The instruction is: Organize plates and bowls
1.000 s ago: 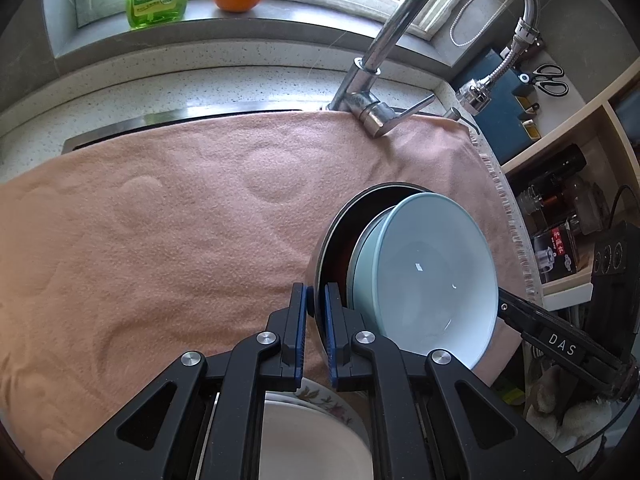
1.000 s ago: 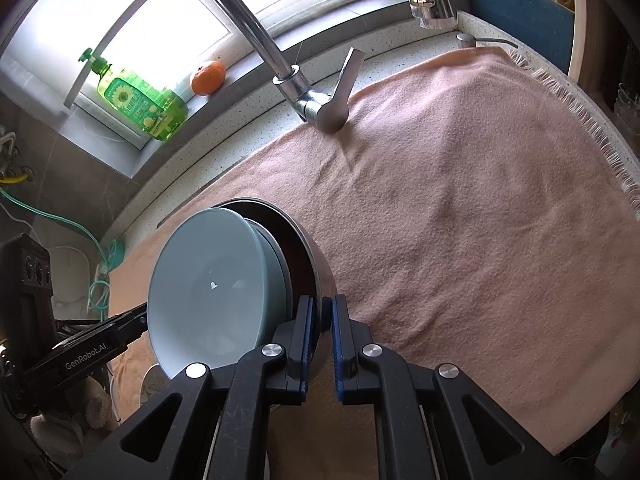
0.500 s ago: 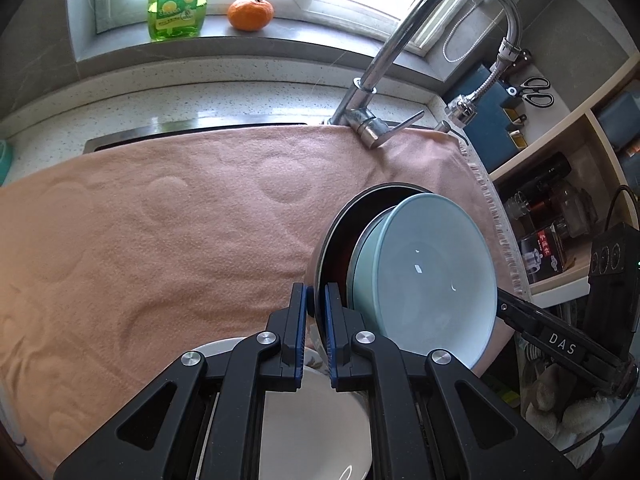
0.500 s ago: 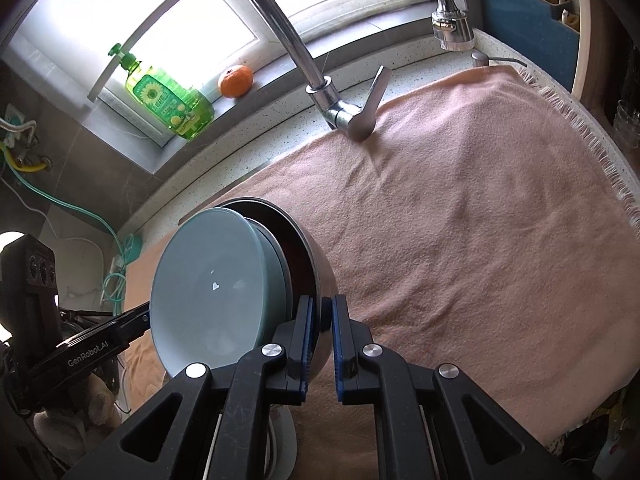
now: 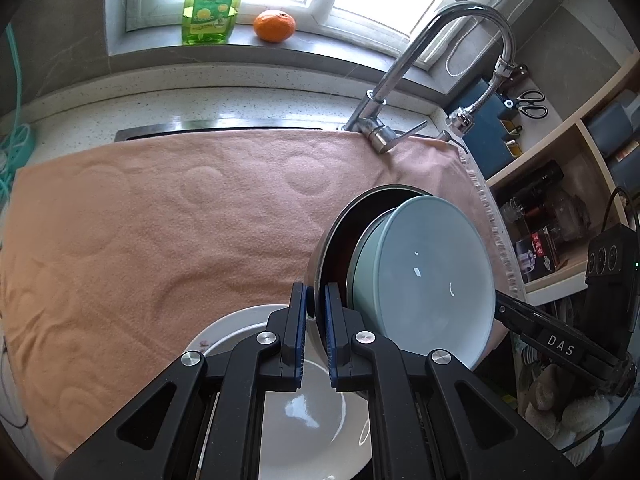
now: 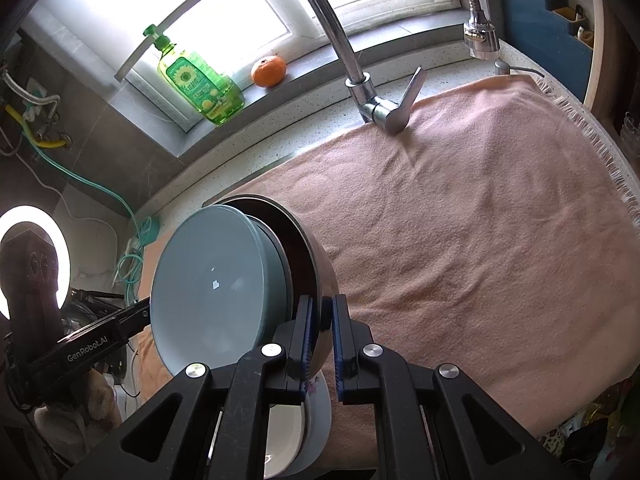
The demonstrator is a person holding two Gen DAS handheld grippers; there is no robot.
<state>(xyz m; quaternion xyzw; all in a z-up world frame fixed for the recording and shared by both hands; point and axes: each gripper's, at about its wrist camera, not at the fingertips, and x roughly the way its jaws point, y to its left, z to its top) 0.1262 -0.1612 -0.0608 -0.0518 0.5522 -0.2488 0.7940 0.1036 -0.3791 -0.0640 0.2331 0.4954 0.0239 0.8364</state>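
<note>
A pale blue bowl [image 5: 428,280] sits nested inside a dark metal bowl [image 5: 338,236]. Both grippers hold this stack in the air above a pink towel [image 5: 180,220]. My left gripper [image 5: 316,312] is shut on the dark bowl's rim from one side. My right gripper [image 6: 321,320] is shut on the rim of the dark bowl [image 6: 312,256] from the opposite side, with the blue bowl [image 6: 208,284] to its left. A white plate with a floral edge [image 5: 304,412] lies on the towel below the stack; it also shows in the right wrist view [image 6: 316,420].
A chrome faucet [image 5: 400,68] stands at the back of the towel. A green soap bottle [image 5: 210,0] and an orange [image 5: 275,26] sit on the windowsill. Shelves with bottles and jars [image 5: 560,208] stand to the right. The towel's fringed edge [image 6: 612,168] hangs at right.
Both grippers have lifted the nested bowls higher above the towel. More of the white plate underneath and of the windowsill has come into view.
</note>
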